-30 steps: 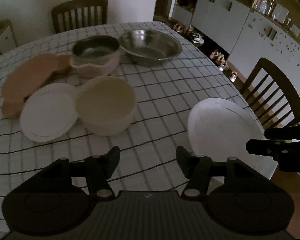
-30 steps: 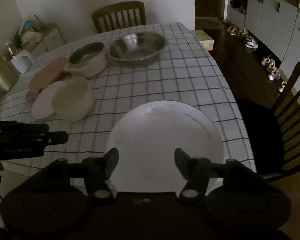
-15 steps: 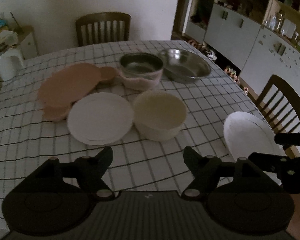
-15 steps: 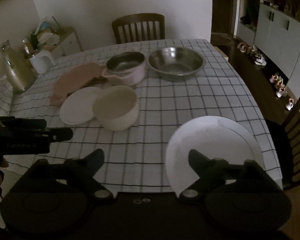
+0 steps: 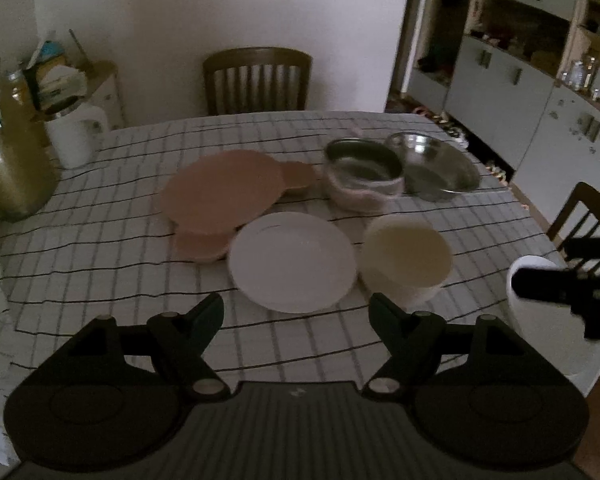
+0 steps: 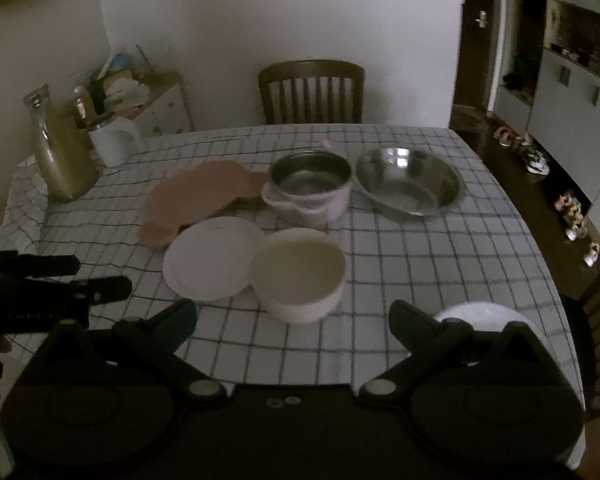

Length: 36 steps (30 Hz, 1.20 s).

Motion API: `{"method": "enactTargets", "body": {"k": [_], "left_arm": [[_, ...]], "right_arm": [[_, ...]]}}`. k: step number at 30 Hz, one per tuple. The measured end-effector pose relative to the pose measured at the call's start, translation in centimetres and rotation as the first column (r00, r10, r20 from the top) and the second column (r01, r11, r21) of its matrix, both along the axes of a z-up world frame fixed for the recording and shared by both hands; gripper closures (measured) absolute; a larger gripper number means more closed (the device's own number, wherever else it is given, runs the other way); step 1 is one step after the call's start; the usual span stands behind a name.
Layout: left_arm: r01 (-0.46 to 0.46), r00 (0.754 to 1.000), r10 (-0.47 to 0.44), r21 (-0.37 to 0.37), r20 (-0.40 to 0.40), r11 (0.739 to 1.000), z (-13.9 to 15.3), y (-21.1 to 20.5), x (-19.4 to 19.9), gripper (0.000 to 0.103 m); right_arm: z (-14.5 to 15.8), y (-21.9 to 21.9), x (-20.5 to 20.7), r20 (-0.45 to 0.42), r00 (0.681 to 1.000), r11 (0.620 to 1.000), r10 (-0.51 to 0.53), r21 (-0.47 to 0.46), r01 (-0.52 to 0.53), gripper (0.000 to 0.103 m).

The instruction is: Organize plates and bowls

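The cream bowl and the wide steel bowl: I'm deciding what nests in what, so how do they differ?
The cream bowl is matte, pale and opaque with tall, steep walls; the wide steel bowl is shiny, reflective metal, shallower with flaring sides. The steel bowl looks broader across the rim. The cream bowl sits near the table's front beside the small white plate; the steel bowl sits further back beside the pink pot. Both stand upright and look empty.
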<state>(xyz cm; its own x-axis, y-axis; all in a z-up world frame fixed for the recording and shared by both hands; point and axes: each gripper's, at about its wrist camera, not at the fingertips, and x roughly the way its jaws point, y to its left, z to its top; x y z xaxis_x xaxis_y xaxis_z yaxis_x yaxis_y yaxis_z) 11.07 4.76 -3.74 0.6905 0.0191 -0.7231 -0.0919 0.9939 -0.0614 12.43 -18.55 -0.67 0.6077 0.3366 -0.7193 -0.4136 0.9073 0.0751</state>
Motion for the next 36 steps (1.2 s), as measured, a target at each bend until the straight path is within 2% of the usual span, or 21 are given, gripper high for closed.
{"method": "enactTargets", "body": {"k": [6,14,19,27,36], "left_arm": [[-0.042,0.998,0.041,-0.020,-0.044,0.999,-0.9,2.2,1.3,0.024],[-0.092,0.993,0.092,-0.001,-0.079,0.996,-2.1,3.6,3.5,0.024],[-0.118,0.985,0.112,-0.039,-0.130,0.992,-3.2,4.7,5.6,0.024],[-0.167,0.967,0.148,-0.079,-0.208,0.983,-5.1,6.1,9.4,0.024],[-0.196,0.948,0.157,-0.117,-0.278,0.974,-7.4,7.0,12.3,0.024]], "right_arm": [[0.1,3.1,3.1,-0.034,0.998,0.999,0.048,-0.020,-0.049,0.000],[-1.1,6.6,7.8,-0.116,0.988,0.994,0.106,-0.028,-0.110,0.002],[-2.1,8.4,10.9,-0.161,0.977,0.988,0.140,-0.041,-0.148,0.005],[-4.4,11.1,16.0,-0.250,0.954,0.980,0.164,-0.065,-0.186,0.018],[-7.1,12.9,19.3,-0.368,0.907,0.963,0.206,-0.086,-0.254,0.029]]}}
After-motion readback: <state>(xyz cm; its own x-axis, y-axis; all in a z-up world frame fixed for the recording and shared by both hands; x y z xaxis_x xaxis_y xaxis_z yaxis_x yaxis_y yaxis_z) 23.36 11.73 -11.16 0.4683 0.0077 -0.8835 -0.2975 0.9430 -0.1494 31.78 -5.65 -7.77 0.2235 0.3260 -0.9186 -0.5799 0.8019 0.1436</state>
